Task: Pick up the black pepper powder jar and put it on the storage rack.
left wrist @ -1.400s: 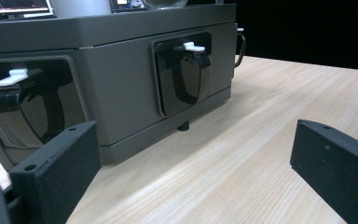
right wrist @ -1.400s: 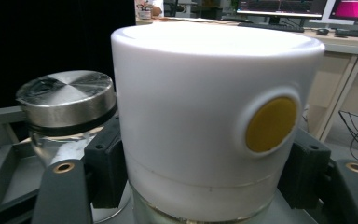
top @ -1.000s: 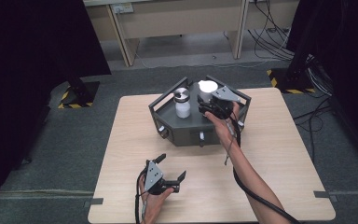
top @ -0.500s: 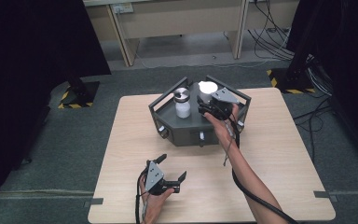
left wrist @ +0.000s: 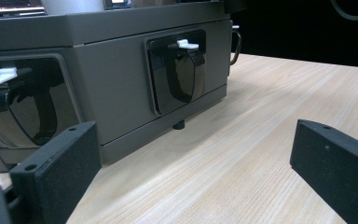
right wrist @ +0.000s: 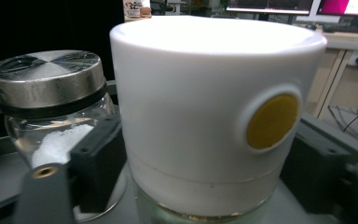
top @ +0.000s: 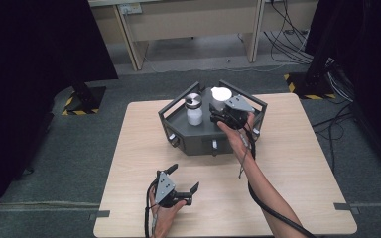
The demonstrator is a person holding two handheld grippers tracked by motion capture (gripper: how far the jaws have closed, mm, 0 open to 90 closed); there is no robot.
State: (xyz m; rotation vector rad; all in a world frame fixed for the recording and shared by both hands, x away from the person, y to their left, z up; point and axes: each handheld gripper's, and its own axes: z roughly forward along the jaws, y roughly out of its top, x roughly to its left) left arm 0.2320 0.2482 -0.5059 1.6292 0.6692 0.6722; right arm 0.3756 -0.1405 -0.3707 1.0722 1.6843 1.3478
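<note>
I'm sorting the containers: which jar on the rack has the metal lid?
The glass jar holding white grains, left of the white-capped jar; its lid is shiny silver, not white plastic.

The right hand-held gripper (right wrist: 200,186) has just opened its jaws a little around the white-capped jar (right wrist: 214,116), which stands between them; whether they press it, I cannot tell.

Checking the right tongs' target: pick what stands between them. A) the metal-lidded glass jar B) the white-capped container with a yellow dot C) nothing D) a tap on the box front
B: in the right gripper view the white-capped container stands between the right tongs; the metal-lidded jar sits beside.
</note>
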